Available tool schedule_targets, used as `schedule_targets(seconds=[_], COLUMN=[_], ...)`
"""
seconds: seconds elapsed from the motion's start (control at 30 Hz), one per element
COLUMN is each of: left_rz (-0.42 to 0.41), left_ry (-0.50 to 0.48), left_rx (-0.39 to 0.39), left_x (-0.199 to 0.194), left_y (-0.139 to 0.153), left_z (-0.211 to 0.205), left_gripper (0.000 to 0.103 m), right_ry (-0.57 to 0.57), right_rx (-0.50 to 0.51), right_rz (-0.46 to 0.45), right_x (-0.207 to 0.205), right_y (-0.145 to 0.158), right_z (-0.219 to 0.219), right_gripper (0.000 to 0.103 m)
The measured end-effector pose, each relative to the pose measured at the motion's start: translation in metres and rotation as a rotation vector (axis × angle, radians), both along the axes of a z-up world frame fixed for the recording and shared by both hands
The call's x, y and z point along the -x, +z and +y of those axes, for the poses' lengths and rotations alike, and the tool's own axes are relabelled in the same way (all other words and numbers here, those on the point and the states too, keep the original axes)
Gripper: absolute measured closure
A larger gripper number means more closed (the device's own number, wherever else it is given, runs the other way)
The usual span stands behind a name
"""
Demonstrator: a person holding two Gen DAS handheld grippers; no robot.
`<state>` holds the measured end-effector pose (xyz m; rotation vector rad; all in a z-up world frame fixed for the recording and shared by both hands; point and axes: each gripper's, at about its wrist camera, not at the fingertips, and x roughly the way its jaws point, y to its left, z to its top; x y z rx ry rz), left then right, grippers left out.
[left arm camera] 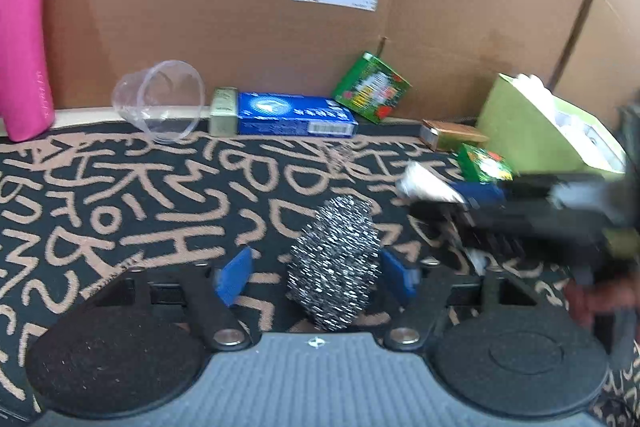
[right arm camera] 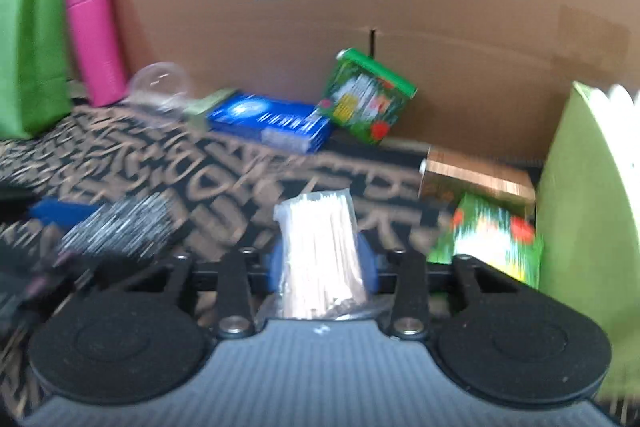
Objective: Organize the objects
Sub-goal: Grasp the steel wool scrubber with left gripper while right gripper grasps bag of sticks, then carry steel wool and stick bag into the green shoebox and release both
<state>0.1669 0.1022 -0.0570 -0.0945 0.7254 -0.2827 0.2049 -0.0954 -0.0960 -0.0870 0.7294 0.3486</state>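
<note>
A steel wool scourer (left arm camera: 334, 263) stands on the patterned mat between my left gripper's (left arm camera: 316, 275) blue pads. The right pad (left arm camera: 396, 277) touches it; the left pad (left arm camera: 234, 277) stands apart, so the gripper is open. My right gripper (right arm camera: 320, 265) is shut on a clear packet of thin wooden sticks (right arm camera: 318, 251). It shows in the left wrist view (left arm camera: 476, 199) at the right, blurred, packet tip pointing left. The scourer also shows in the right wrist view (right arm camera: 120, 227).
Along the cardboard wall (left arm camera: 280, 7): a pink bottle (left arm camera: 24, 39), a clear plastic cup (left arm camera: 160, 101) on its side, a small tin (left arm camera: 222, 111), a blue box (left arm camera: 294, 115), a green box (left arm camera: 372, 87). At right, a gold box (right arm camera: 476, 177), a green packet (right arm camera: 492, 239), a green bag (right arm camera: 588, 211).
</note>
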Motion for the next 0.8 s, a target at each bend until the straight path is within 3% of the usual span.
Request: schedule_targets(seconds=[0.03, 0.1, 0.17, 0.23, 0.3, 0.4, 0.47, 0.5, 0.53, 0.63, 0.8], left_rz=[-0.001, -0.005, -0.011, -0.012, -0.016, -0.019, -0.001, -0.003, -0.011, 0.016, -0.014], left_ry=[-0.021, -0.055, -0.082, -0.092, -0.061, -0.037, -0.042, -0.040, -0.037, -0.059, -0.145], left_rx=[-0.004, -0.023, -0.043, -0.061, -0.076, -0.066, -0.058, -0.070, -0.090, -0.069, -0.033], left_x=[0.002, 0.006, 0.008, 0.007, 0.004, -0.002, -0.006, -0.006, -0.005, -0.002, 0.013], left_y=[0.000, 0.000, 0.000, 0.001, 0.001, 0.002, 0.000, 0.000, 0.001, 0.005, 0.027], left_z=[-0.002, -0.008, -0.014, -0.019, -0.024, -0.026, -0.027, -0.028, -0.030, -0.033, -0.056], left_gripper=[0.048, 0.048, 0.047, 0.035, 0.027, 0.027, 0.041, 0.057, 0.060, 0.063, 0.064], right_ry=[0.013, 0.033, 0.042, 0.057, 0.049, 0.040, 0.033, 0.030, 0.026, 0.030, 0.019], right_rx=[-0.001, -0.003, -0.022, -0.044, -0.038, -0.028, -0.045, -0.041, -0.035, -0.053, -0.116], right_rz=[-0.006, -0.022, -0.023, -0.017, -0.020, -0.027, -0.029, -0.032, -0.038, -0.043, -0.075], right_x=[0.015, 0.047, 0.071, 0.084, 0.094, 0.104, 0.109, 0.111, 0.112, 0.119, 0.134], right_y=[0.000, 0.000, 0.002, 0.003, 0.006, 0.009, 0.008, 0.009, 0.008, 0.010, 0.025], right_z=[-0.001, -0.004, -0.006, -0.009, -0.012, -0.017, -0.022, -0.023, -0.023, -0.029, -0.051], right_gripper=[0.069, 0.068, 0.060, 0.040, 0.040, 0.040, 0.043, 0.056, 0.065, 0.075, 0.077])
